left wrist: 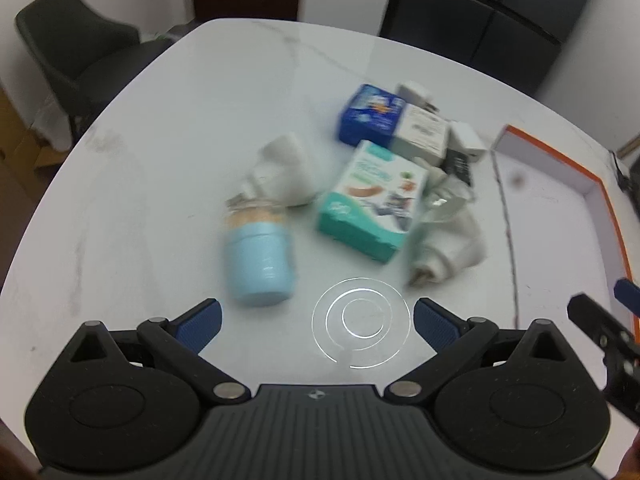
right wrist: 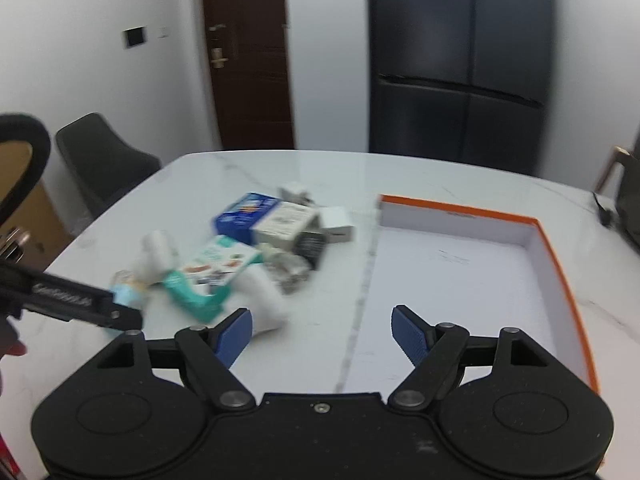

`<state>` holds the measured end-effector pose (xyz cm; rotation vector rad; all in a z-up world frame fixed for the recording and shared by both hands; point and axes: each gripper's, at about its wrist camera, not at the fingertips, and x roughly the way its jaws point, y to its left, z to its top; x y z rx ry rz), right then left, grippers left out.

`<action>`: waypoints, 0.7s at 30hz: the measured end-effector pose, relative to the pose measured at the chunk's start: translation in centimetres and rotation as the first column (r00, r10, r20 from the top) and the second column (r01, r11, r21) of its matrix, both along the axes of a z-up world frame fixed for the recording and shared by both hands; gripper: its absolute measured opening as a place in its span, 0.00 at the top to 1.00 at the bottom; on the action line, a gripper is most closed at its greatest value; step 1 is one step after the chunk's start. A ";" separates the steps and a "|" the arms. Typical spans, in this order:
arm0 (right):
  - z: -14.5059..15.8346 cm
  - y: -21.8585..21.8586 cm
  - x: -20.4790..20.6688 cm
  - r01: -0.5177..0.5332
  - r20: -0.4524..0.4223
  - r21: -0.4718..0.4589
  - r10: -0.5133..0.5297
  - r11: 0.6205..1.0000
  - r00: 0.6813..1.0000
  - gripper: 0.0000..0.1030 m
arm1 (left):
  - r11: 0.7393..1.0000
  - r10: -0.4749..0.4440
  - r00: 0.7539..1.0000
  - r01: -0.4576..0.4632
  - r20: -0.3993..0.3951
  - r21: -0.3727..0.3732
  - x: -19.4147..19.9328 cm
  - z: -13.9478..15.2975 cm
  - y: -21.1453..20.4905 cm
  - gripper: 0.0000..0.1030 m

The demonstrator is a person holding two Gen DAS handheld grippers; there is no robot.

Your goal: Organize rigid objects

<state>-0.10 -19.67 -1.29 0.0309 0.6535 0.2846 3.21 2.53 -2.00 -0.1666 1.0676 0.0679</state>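
Boxes (left wrist: pixel 370 196) and blue jar (left wrist: pixel 260 264) ahead of left tool (left wrist: pixel 316 320) and right tool (right wrist: pixel 322 334), both wide apart, grasping nothing.

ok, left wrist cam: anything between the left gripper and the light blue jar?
No. In the left wrist view only bare white table separates the open left gripper from the light blue jar, which lies on its side just ahead of the left finger.

A white marble-look table (right wrist: pixel 400 172) with rounded corners fills the near part of the room. Behind it stand plain white walls (right wrist: pixel 100 80), a dark brown door (right wrist: pixel 248 52) with a brass handle, and a tall black fridge (right wrist: pixel 460 60) at far right. A dark chair (right wrist: pixel 100 160) sits at far left, with a cardboard box (left wrist: pixel 16 140) beside it.
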 end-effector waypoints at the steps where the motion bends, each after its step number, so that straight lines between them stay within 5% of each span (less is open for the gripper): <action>1: 0.1 0.1 0.1 -0.007 -0.003 -0.014 0.007 1.000 1.000 0.11 | 1.000 0.006 1.000 -0.006 0.006 -0.003 0.0 0.1 0.5 0.00; 21: 0.0 4.4 0.0 0.046 -0.142 -0.008 -0.047 0.999 0.989 0.11 | 0.999 -0.048 0.999 0.048 -0.013 -0.014 0.8 -2.0 5.6 0.00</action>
